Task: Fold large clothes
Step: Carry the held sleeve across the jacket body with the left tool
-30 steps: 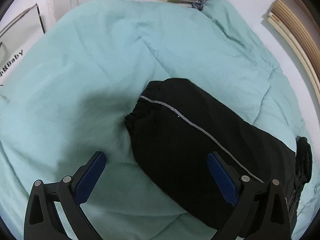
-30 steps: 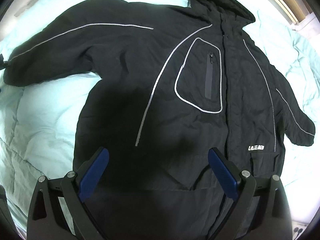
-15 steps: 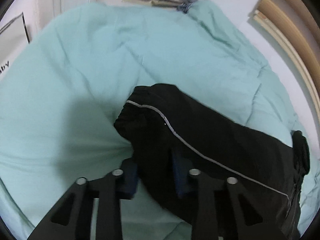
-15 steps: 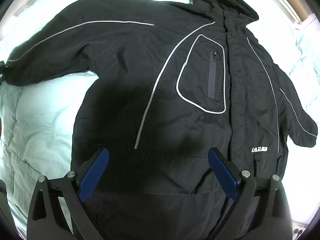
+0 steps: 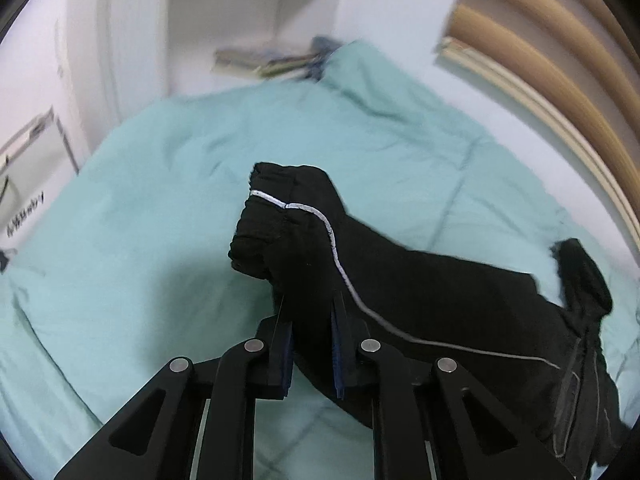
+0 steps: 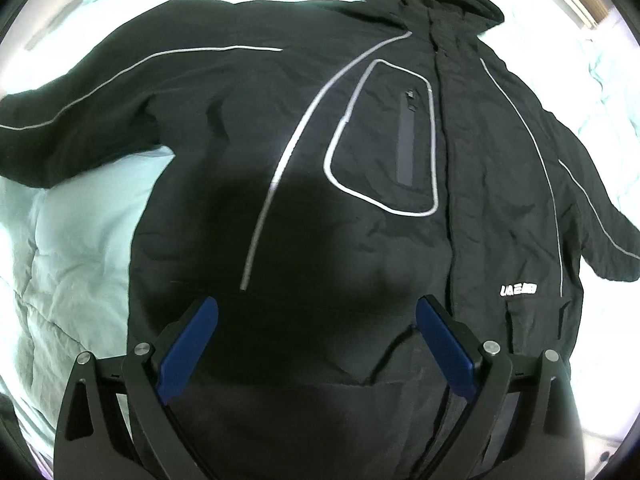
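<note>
In the left wrist view, the left gripper [image 5: 312, 336] pinched the black jacket's sleeve [image 5: 304, 248] just behind the cuff, holding it raised off the mint-green duvet [image 5: 152, 216]. Blurred writing at the left edge was unreadable.

In the right wrist view, the right gripper [image 6: 318, 322] hovered with its blue pads spread wide over the jacket [image 6: 360, 200], laid front-up on the duvet. A small white logo [image 6: 518, 290] near the hem was illegible.

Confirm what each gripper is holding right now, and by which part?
The left gripper is shut on the black padded jacket's sleeve, just behind the cuff. The right gripper is open above the jacket body, holding nothing.
</note>
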Demonstrator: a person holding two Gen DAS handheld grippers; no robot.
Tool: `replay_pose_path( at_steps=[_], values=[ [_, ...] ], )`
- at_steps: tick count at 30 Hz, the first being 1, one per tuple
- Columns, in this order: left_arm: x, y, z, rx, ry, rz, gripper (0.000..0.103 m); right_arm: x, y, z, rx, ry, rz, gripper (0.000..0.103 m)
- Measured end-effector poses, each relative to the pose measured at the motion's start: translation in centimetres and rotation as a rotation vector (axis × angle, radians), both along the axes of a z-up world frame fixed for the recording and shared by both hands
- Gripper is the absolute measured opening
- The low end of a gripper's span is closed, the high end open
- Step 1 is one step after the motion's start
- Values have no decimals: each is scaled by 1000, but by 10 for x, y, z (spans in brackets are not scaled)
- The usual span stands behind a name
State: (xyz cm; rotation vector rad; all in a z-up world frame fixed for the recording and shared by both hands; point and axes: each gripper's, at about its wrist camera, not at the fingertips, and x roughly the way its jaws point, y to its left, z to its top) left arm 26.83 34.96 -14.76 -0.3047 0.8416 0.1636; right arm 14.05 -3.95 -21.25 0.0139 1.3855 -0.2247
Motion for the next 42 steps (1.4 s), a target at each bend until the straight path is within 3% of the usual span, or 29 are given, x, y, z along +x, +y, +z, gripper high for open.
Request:
replay_pose_path(
  at_steps=[7,12,18,23,26,28,32,35,40,42],
  values=[
    [-7,-84,49,20,-87,-200,13,-9,-26,8,27,-34,-53,100],
    [-9,-171,61,11,-108,-397,12,-15,-44,13,33,-61,-83,100],
    [-15,-277,49,-10,-88,-637,11,-24,-78,17,23,-86,-154,100],
    [-17,-338,43,-75,-79,-754,8,-30,-113,17,15,-86,-224,100],
    [-8,-375,20,-141,-8,-830,4,-32,-135,12,10,-77,-261,100],
    [-1,-395,-8,-111,51,-855,4,-32,-148,9,8,-67,-281,100],
    [2,-414,-54,-111,166,-861,4,-32,-165,6,1,-60,-304,100],
    [-2,-407,-67,-102,211,-848,4,-28,-175,4,1,-65,-297,100],
    [-21,-379,-41,-70,183,-856,6,0,-168,15,5,-132,-208,100],
    [-27,-361,-24,-69,160,-827,12,16,-156,22,34,-169,-155,100]
  ],
)
